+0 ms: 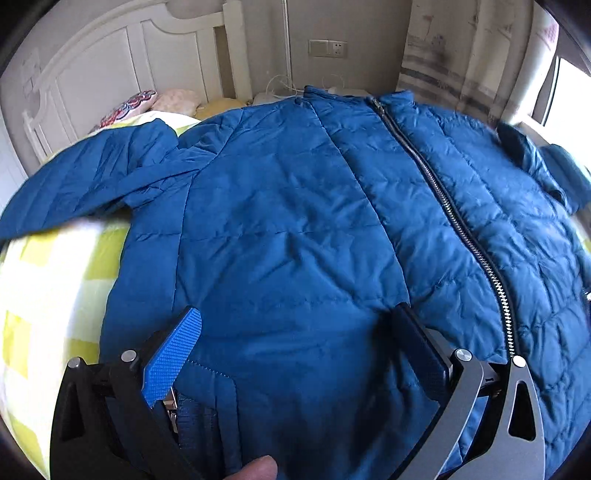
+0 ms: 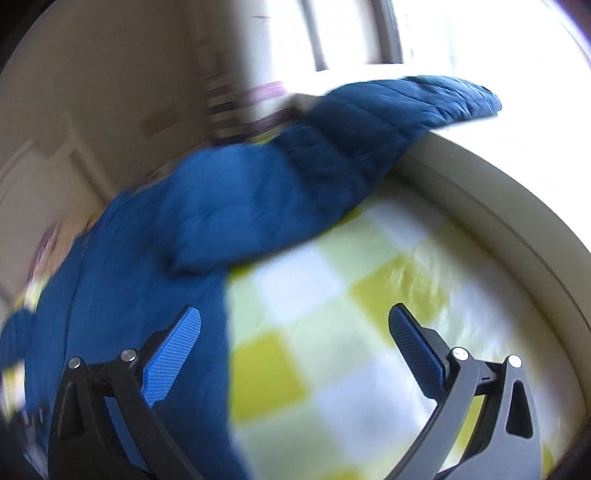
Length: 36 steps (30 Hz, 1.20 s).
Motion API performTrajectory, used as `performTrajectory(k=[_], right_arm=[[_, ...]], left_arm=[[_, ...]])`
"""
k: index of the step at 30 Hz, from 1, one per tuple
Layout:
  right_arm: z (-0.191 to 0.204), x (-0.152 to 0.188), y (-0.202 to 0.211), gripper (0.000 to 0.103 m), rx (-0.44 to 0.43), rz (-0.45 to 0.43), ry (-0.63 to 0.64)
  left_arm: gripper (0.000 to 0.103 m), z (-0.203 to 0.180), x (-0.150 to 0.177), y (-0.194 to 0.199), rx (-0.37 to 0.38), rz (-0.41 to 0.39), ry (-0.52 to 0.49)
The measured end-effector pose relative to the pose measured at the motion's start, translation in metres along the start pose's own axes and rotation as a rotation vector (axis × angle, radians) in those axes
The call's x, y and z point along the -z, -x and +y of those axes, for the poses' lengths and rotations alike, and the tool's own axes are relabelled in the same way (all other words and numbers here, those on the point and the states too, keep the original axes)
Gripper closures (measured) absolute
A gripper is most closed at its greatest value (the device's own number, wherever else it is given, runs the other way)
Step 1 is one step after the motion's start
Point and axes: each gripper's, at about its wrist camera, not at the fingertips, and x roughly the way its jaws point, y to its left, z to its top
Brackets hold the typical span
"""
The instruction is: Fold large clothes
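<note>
A large blue quilted jacket (image 1: 303, 221) lies spread face up on the bed, its silver zipper (image 1: 454, 218) closed. One sleeve (image 1: 92, 181) stretches out to the left. My left gripper (image 1: 295, 321) is open above the jacket's lower front, holding nothing. In the right wrist view the jacket's other sleeve (image 2: 369, 129) reaches toward the bed's edge, and the body (image 2: 147, 258) fills the left side. My right gripper (image 2: 295, 321) is open over the bedsheet beside the jacket's side edge, empty. That view is blurred.
The bed has a yellow-and-white checked sheet (image 2: 332, 314). A white headboard (image 1: 122, 55) and pillows (image 1: 147, 103) stand at the far left. A curtain (image 1: 454, 51) and a bright window (image 2: 461, 29) are on the right, with the bed's pale rim (image 2: 498, 206) under it.
</note>
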Motion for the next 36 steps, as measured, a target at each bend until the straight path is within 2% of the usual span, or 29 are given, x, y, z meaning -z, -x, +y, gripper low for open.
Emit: performTrajectory(k=[4, 10, 11, 13, 14, 15, 17, 19, 22, 23, 25, 26, 27, 29, 31, 32, 33, 34, 35, 36], right_arm=[[-0.013, -0.042, -0.032, 0.002, 0.078, -0.045, -0.022], [-0.027, -0.097, -0.08, 0.002, 0.194, -0.04, -0.051], [-0.022, -0.102, -0.084, 0.007, 0.209, -0.031, -0.042], [-0.019, -0.112, -0.087, 0.049, 0.206, -0.022, -0.023], [-0.012, -0.117, -0.083, 0.084, 0.204, -0.039, -0.012], [-0.004, -0.119, -0.077, 0.092, 0.188, -0.064, -0.001], [0.032, -0.121, -0.049, 0.095, 0.064, -0.161, 0.075], [0.067, -0.116, -0.029, 0.096, -0.046, -0.196, 0.147], [0.138, -0.096, 0.0, 0.096, -0.308, -0.221, 0.292], [0.155, -0.088, 0.004, 0.096, -0.362, -0.218, 0.329], [0.198, -0.064, 0.005, 0.096, -0.472, -0.164, 0.423], [0.214, -0.052, 0.0, 0.096, -0.5, -0.122, 0.464], [0.234, -0.034, -0.008, 0.096, -0.509, -0.067, 0.52], [0.263, 0.004, -0.031, 0.092, -0.463, 0.035, 0.634], [0.279, 0.045, -0.074, 0.069, -0.366, 0.212, 0.743], [0.281, 0.057, -0.078, 0.064, -0.355, 0.197, 0.757], [0.278, 0.06, -0.073, 0.051, -0.375, 0.151, 0.762], [0.277, 0.062, -0.069, 0.047, -0.388, 0.179, 0.765], [0.273, 0.058, -0.068, 0.036, -0.404, 0.201, 0.761], [0.268, 0.055, -0.063, 0.029, -0.432, 0.232, 0.743]], left_arm=[[0.004, 0.003, 0.004, -0.001, 0.015, 0.008, 0.019], [0.004, 0.003, 0.002, -0.005, 0.005, 0.024, 0.026], [0.004, 0.003, 0.001, -0.005, 0.004, 0.027, 0.028], [0.004, 0.003, 0.002, -0.005, 0.003, 0.028, 0.028], [0.004, 0.003, 0.002, -0.005, 0.004, 0.026, 0.029], [0.004, 0.003, 0.001, -0.005, 0.007, 0.026, 0.031], [0.004, 0.002, 0.0, -0.005, 0.01, 0.023, 0.033], [0.004, 0.003, 0.0, -0.004, 0.01, 0.02, 0.032], [0.004, 0.005, 0.002, -0.004, 0.015, 0.017, 0.035], [0.004, 0.005, 0.002, -0.003, 0.018, 0.015, 0.037], [0.004, 0.007, 0.003, -0.002, 0.02, 0.013, 0.038], [0.004, 0.006, 0.003, -0.002, 0.02, 0.012, 0.037], [0.004, 0.007, 0.003, -0.002, 0.02, 0.012, 0.037], [0.004, 0.007, 0.003, -0.001, 0.021, 0.011, 0.038], [0.004, 0.007, 0.003, -0.001, 0.024, 0.01, 0.039], [0.004, 0.006, 0.003, -0.001, 0.025, 0.009, 0.04], [0.004, 0.007, 0.003, 0.0, 0.027, 0.008, 0.041], [0.004, 0.008, 0.004, 0.0, 0.029, 0.007, 0.042], [0.004, 0.007, 0.003, 0.0, 0.029, 0.006, 0.041], [0.004, 0.007, 0.004, 0.0, 0.028, 0.006, 0.041]])
